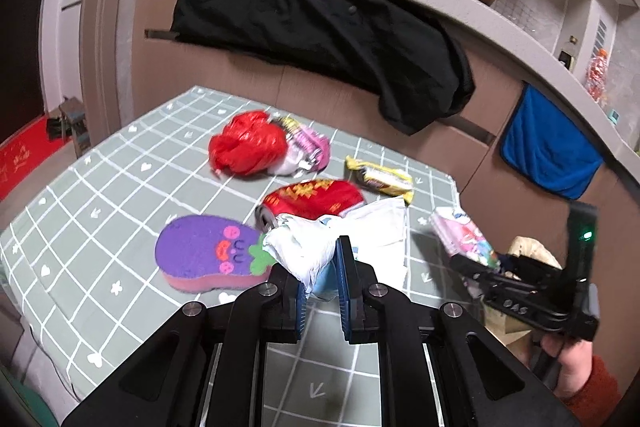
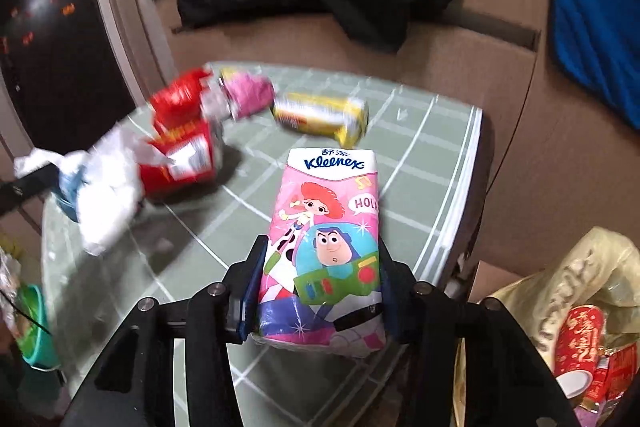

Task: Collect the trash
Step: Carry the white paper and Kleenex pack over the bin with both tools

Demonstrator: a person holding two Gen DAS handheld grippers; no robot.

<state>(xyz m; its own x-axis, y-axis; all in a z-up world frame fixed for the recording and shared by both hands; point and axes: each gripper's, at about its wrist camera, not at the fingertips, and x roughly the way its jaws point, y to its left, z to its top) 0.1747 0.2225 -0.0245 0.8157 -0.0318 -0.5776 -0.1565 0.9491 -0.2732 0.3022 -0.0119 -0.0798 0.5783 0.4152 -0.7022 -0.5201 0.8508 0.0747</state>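
The left tongs (image 1: 322, 279) are clenched on a crumpled white tissue (image 1: 304, 247), over the table (image 1: 120, 187). The right tongs (image 2: 320, 291) grasp a Kleenex pack (image 2: 324, 247) that juts toward twelve o'clock; a red can (image 1: 316, 199) lies just beyond the tissue.

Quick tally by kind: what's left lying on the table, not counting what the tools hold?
Red plastic bag: 1
Snack wrappers, pink and yellow: 2
Red can: 1
Purple eggplant sponge: 1
Total: 5
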